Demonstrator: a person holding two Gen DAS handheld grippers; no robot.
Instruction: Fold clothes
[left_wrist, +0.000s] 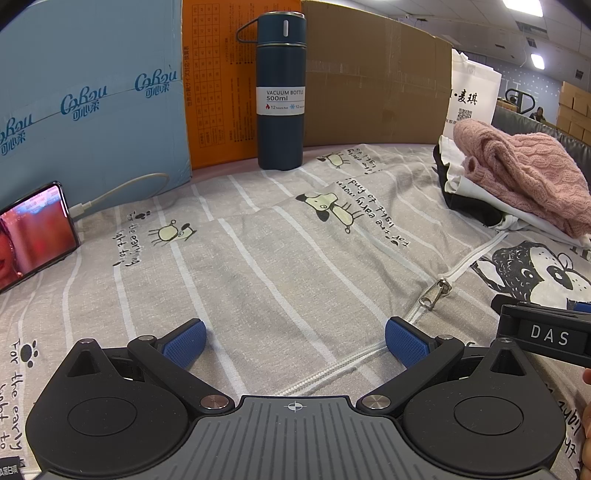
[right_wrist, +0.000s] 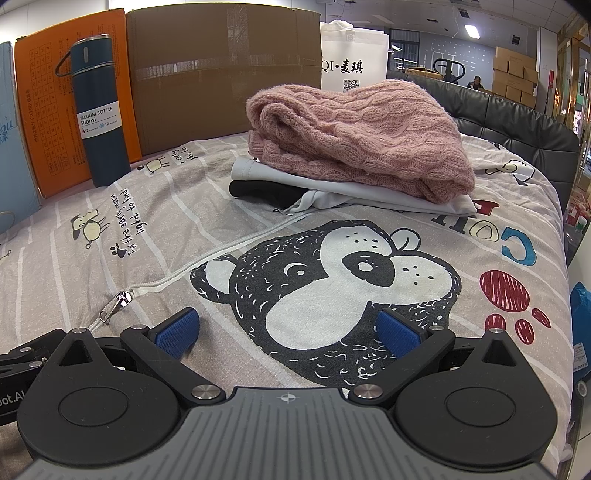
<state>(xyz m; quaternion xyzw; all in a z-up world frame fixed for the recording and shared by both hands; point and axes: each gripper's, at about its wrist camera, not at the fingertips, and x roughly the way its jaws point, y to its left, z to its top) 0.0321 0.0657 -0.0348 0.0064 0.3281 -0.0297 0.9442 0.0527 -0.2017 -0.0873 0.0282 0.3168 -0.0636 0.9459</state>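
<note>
A pile of folded clothes lies at the far side of the bed: a pink knitted sweater (right_wrist: 362, 136) on top of a white garment (right_wrist: 332, 186) and a black one (right_wrist: 262, 190). The pile also shows in the left wrist view (left_wrist: 517, 173) at the far right. My left gripper (left_wrist: 295, 343) is open and empty, low over the grey printed bed cover (left_wrist: 258, 266) near its white zipper (left_wrist: 436, 291). My right gripper (right_wrist: 288, 332) is open and empty over the bear print (right_wrist: 325, 288), well short of the pile.
A dark blue vacuum bottle (left_wrist: 280, 92) stands at the back by a brown cardboard box (left_wrist: 369, 74), an orange box (left_wrist: 218, 81) and a blue box (left_wrist: 88, 96). A phone (left_wrist: 33, 236) on a cable leans at the left. A white bag (right_wrist: 351, 55) and grey headboard (right_wrist: 509, 122) lie behind the pile.
</note>
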